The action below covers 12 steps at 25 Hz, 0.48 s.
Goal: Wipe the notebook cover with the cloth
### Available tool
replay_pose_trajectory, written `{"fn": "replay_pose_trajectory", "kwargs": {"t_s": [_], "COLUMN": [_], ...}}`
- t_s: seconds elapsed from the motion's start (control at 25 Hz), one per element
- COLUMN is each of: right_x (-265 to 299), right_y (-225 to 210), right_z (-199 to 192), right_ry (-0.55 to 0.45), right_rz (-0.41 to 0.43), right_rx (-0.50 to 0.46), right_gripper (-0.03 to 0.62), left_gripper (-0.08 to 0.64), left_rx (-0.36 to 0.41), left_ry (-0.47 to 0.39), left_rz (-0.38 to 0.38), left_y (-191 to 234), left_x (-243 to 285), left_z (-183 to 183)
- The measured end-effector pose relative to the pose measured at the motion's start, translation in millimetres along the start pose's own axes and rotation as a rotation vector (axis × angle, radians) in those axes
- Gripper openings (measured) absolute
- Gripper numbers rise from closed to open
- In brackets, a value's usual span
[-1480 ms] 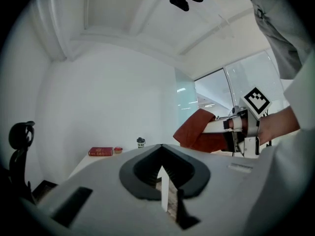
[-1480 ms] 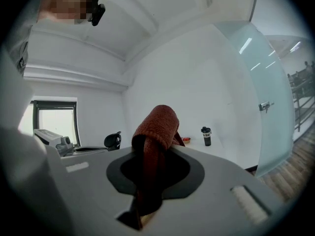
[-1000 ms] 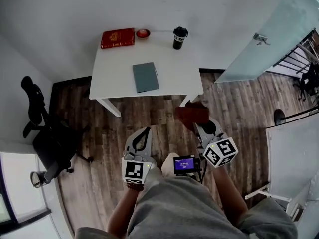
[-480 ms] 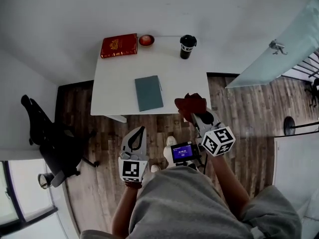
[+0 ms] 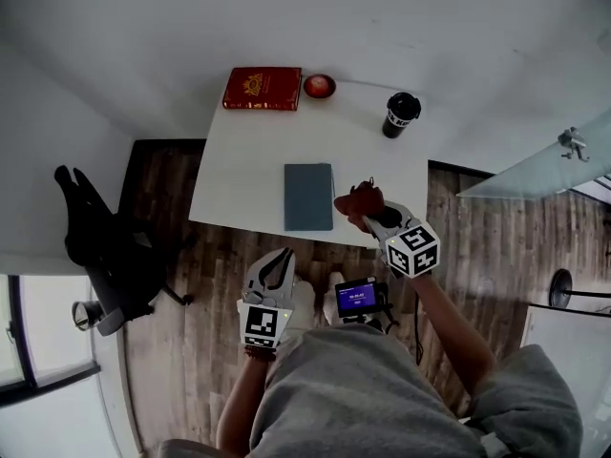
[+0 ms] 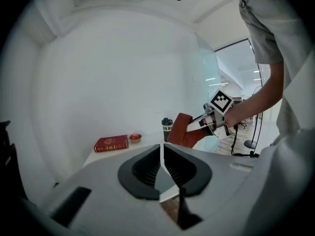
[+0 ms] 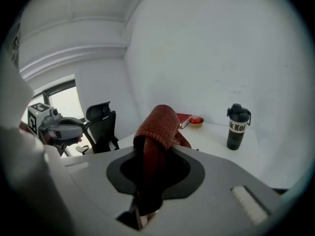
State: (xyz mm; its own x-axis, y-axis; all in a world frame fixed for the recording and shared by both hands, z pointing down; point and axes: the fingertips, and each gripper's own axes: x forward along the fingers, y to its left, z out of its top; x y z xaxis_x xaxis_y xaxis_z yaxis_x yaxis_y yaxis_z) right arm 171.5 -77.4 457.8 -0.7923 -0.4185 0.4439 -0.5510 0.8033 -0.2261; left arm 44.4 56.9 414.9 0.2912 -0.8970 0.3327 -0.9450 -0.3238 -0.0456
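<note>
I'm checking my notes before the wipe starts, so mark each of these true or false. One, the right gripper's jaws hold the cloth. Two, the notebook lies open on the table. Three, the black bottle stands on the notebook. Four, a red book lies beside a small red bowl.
1. True: the right gripper has its jaws closed on the reddish-brown cloth.
2. False: the notebook lies closed, cover up, on the white table.
3. False: the black bottle stands on the table itself near the far right corner, apart from the notebook.
4. True: the red book lies at the far edge with the small red bowl just beside it.
</note>
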Motion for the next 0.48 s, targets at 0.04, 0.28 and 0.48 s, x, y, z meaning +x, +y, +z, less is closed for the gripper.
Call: {"fn": "replay_pose_trajectory", "kwargs": {"t_s": [0.04, 0.28, 0.48], "right_x": [10, 74, 109], "right_y": [0, 5, 8], "right_z": [-4, -12, -17], "right_ry": [0.032, 0.174, 0.268], "right_rz": [0.02, 0.092, 0.15], "right_rx": [-0.013, -0.104, -0.205], "right_gripper": [0.061, 0.061, 0.061], "left_gripper": [0.034, 0.057, 0.105], "left_rx": [-0.003, -0.004, -0.028], "left_ry": [0.012, 0.042, 0.091], "left_rz": [-0.007, -0.057, -0.143], "left_y": [4, 47, 63], "left_x": [3, 28, 44], "left_z": [-6, -44, -88]}}
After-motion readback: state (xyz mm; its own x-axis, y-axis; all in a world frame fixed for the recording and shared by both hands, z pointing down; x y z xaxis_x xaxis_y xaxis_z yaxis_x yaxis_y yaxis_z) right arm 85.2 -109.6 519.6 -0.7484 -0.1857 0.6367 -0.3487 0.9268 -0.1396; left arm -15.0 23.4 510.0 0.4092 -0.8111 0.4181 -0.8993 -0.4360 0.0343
